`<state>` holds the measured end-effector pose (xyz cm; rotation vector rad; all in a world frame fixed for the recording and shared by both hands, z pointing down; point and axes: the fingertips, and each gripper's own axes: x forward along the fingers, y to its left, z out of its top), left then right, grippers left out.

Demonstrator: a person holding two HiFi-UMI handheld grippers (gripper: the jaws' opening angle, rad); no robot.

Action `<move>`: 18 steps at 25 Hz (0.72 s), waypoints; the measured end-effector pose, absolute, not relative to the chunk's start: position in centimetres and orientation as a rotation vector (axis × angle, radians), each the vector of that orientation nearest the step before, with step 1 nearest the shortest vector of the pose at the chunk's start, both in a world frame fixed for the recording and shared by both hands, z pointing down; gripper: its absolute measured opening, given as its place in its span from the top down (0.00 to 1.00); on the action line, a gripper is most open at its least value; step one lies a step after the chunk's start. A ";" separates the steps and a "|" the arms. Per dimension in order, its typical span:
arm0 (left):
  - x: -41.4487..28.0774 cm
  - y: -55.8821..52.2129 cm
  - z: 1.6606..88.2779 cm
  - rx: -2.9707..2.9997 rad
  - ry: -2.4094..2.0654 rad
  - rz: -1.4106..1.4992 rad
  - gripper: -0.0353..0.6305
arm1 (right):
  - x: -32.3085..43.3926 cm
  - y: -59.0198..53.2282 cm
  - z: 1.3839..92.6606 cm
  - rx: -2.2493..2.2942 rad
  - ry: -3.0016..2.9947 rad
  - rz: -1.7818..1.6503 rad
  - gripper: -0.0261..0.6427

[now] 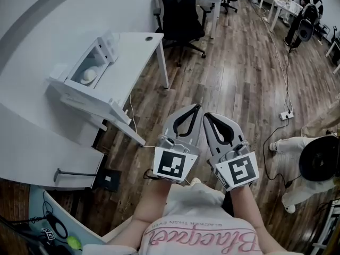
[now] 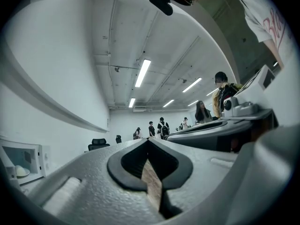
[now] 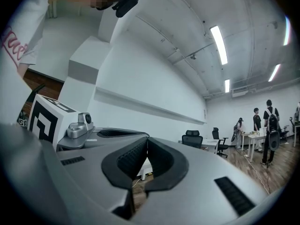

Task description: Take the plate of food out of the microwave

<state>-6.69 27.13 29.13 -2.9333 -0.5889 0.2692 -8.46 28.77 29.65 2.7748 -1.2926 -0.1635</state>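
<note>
Approach step: left hand-held gripper [image 1: 197,108] and right hand-held gripper [image 1: 207,116], both closed and empty, side by side, well apart from the open microwave [image 1: 101,87] on the bench [image 1: 139,47]. The plate of food [image 1: 88,75] sits inside; next, likely, jaws must part at its rim

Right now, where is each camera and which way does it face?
Head view: on the person's head, facing steeply down at floor, microwave; shows forearms, left hand-held gripper, right hand-held gripper.
Left gripper view: on the left one, facing along its shut jaws; shirt shows.
Right gripper view: likewise on the right one; shirt shows.
Shared: head view and left gripper view show the microwave.
</note>
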 end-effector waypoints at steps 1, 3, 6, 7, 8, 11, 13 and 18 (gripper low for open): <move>-6.2 27.3 29.3 -2.935 -0.585 0.267 0.94 | -7.9 29.0 29.8 2.773 -1.297 -0.160 0.94; -5.4 27.6 30.0 -2.935 -0.580 0.243 0.94 | -6.9 29.3 30.3 2.780 -1.299 -0.146 0.94; -4.4 27.4 31.1 -2.950 -0.574 0.201 0.94 | -5.7 29.3 31.1 2.788 -1.300 -0.107 0.94; -4.1 27.3 31.3 -2.963 -0.575 0.196 0.94 | -5.4 29.0 31.3 2.783 -1.303 -0.096 0.94; -3.7 27.1 31.6 -2.974 -0.575 0.191 0.94 | -5.1 28.8 31.5 2.776 -1.308 -0.088 0.94; -2.2 26.4 32.3 -2.995 -0.570 0.173 0.94 | -3.7 27.9 32.1 2.764 -1.321 -0.070 0.94; -0.8 25.8 32.6 -3.000 -0.564 0.163 0.94 | -2.3 27.4 32.2 2.762 -1.323 -0.067 0.94; 3.3 24.1 32.8 -2.978 -0.532 0.166 0.94 | 1.8 25.6 32.5 2.738 -1.352 -0.077 0.94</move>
